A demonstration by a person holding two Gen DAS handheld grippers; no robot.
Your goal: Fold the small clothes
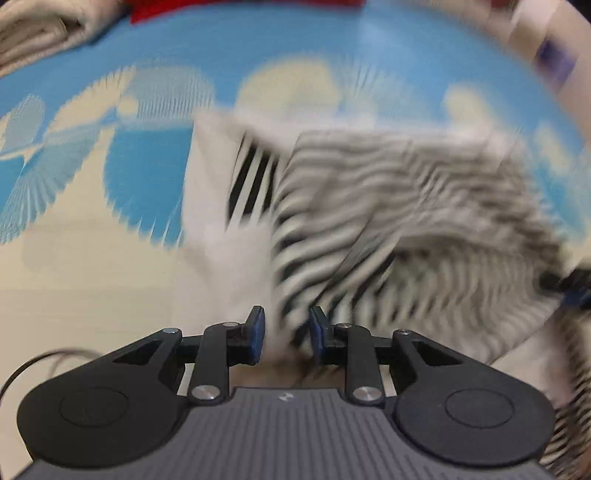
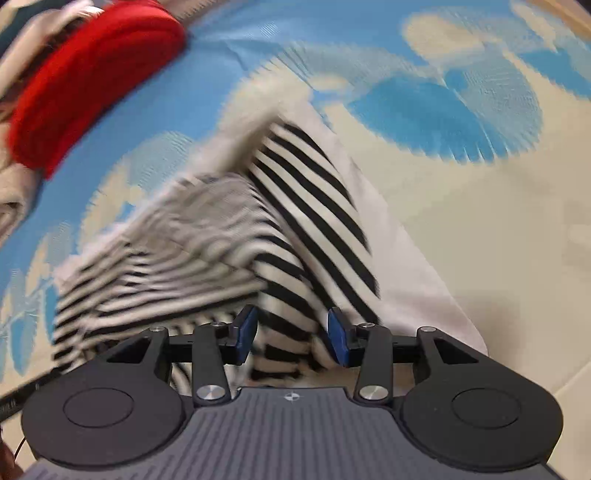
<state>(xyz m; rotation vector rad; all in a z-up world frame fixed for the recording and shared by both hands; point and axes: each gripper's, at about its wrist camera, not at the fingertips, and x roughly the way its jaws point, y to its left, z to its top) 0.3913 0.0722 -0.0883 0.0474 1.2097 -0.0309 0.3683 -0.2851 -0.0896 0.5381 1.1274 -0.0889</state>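
A small black-and-white striped garment (image 1: 388,206) with a plain white part lies bunched on a blue and cream patterned cloth surface (image 1: 92,258); it is motion-blurred. My left gripper (image 1: 286,338) has its jaws part-open with a fold of the garment between the blue pads. In the right wrist view the striped garment (image 2: 280,258) runs between the part-open pads of my right gripper (image 2: 293,339). The right gripper's tip (image 1: 569,288) shows at the right edge of the left wrist view.
A red folded cloth (image 2: 92,92) lies at the far left, next to beige folded fabric (image 1: 37,33). The patterned surface (image 2: 480,221) stretches to the right of the garment.
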